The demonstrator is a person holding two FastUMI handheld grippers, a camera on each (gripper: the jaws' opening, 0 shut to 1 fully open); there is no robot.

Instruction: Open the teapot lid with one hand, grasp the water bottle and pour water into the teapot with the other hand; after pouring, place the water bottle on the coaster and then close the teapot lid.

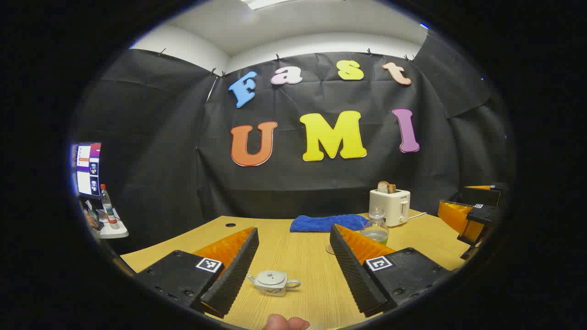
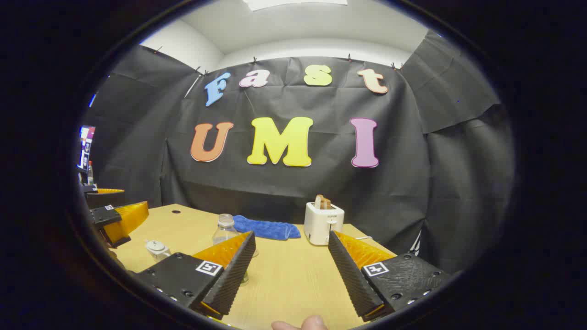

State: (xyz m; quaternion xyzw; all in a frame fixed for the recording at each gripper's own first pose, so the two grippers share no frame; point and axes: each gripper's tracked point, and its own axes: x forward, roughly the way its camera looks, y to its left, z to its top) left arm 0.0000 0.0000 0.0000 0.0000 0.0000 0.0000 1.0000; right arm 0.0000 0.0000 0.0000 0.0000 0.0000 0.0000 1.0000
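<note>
The lidded teapot (image 1: 273, 282) sits low between the spread left gripper (image 1: 293, 266) fingers (nearer hand), while the water bottle (image 2: 225, 230) stands left of the spread right gripper (image 2: 291, 270).

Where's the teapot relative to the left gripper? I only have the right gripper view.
Observer: In the left gripper view the teapot sits on the table, low between the open fingers of the left gripper, untouched.
Operator: Lid on?
Observer: Yes, the lid is seated, knob up.
Operator: Any water in the bottle? A finger hides its base here.
Observer: Yes, the water bottle holds a shallow layer at the bottom.
</note>
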